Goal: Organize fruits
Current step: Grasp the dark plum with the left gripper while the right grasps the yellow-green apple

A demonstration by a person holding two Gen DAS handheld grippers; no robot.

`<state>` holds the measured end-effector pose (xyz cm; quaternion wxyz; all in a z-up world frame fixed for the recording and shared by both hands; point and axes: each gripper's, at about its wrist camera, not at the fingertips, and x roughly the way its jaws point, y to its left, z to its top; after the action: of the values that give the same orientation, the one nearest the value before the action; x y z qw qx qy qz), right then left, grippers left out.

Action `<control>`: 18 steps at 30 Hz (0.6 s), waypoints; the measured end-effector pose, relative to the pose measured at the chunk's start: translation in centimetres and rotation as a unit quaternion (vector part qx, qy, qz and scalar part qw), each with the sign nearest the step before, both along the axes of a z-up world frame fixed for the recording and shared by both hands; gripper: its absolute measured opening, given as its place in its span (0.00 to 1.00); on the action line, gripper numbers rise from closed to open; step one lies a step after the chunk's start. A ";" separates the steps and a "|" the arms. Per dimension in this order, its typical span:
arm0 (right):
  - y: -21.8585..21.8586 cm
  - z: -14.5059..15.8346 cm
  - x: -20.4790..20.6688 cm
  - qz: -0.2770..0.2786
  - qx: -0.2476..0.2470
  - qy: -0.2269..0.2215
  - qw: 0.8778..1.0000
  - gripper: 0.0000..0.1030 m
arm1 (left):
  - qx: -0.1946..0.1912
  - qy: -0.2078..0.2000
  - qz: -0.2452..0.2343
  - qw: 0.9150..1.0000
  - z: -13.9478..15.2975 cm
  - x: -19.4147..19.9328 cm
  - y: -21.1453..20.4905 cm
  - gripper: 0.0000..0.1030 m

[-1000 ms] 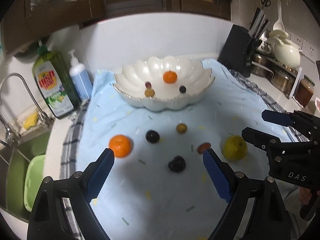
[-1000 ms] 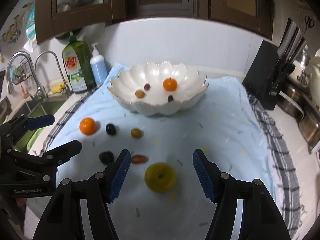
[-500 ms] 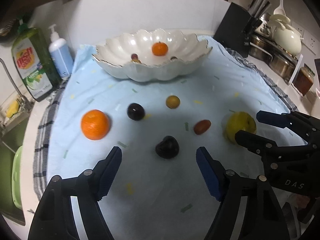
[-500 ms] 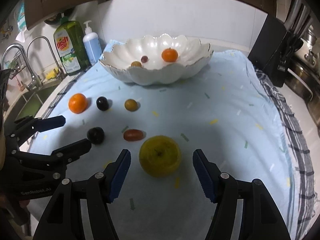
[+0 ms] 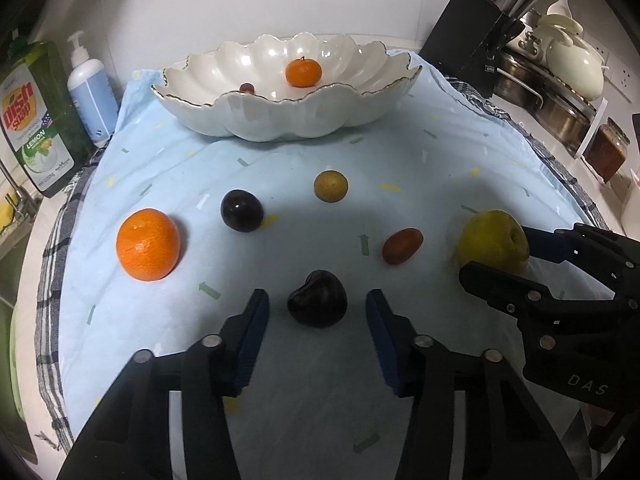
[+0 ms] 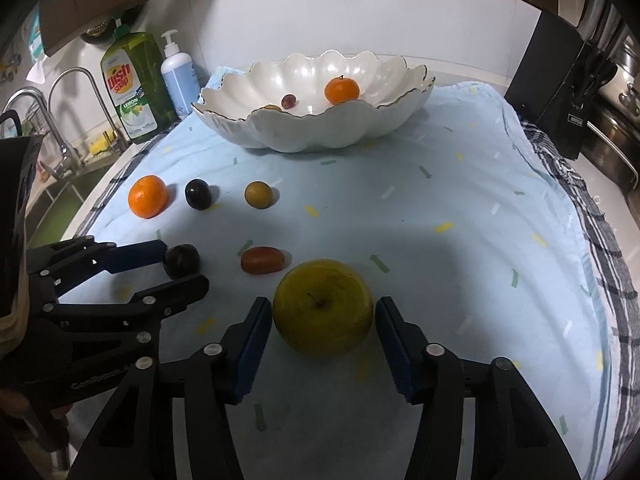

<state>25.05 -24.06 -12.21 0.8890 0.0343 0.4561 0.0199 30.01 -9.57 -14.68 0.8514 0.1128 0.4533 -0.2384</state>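
A white scalloped bowl [image 5: 256,120] at the back of the blue cloth holds a small orange [image 5: 303,73] and a grape [image 5: 247,88]. On the cloth lie an orange [image 5: 148,245], a dark plum [image 5: 241,211], a small yellow-brown fruit [image 5: 330,186], a red cherry tomato [image 5: 402,245], a dark heart-shaped plum [image 5: 317,304] and a yellow apple [image 6: 323,306]. My left gripper [image 5: 318,305] is open with the heart-shaped plum between its fingertips. My right gripper [image 6: 320,312] is open with the apple between its fingertips, not squeezed.
A green dish soap bottle [image 5: 34,120] and a blue pump bottle [image 5: 90,92] stand at the left, beside a sink and faucet [image 6: 68,120]. A black knife block [image 5: 472,56], pots and a jar [image 5: 606,154] stand at the right. A checked cloth edges the blue one.
Both grippers moved forward and down. The left now straddles the heart-shaped plum, the right straddles the apple. Both stay open.
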 end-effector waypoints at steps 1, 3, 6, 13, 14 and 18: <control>0.0 -0.1 0.0 0.000 0.001 0.001 1.000 0.48 | 0.000 0.001 -0.001 1.000 -0.1 0.1 0.0 0.40; 0.0 -0.1 0.0 -0.001 0.002 0.000 1.000 0.48 | 0.001 -0.003 -0.003 1.000 -0.1 0.0 -0.1 0.35; 0.0 -0.1 0.0 0.000 0.001 -0.001 1.000 0.48 | 0.002 -0.007 -0.008 1.000 -0.1 0.0 -0.1 0.28; 0.0 0.1 -0.1 -0.006 0.006 -0.004 1.000 0.48 | -0.007 -0.007 -0.004 1.000 0.3 -0.2 0.3 0.28; 0.1 0.2 -0.2 -0.006 0.005 -0.005 1.000 0.48 | -0.008 -0.009 -0.003 1.000 0.5 -0.3 0.4 0.28; 0.3 0.8 -0.5 -0.006 0.006 -0.013 1.000 0.48 | -0.012 -0.017 -0.003 1.000 1.4 -0.6 0.7 0.28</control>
<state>24.60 -23.78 -11.36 0.8947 0.0417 0.4444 0.0176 29.45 -8.85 -13.29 0.8599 0.1075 0.4352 -0.2442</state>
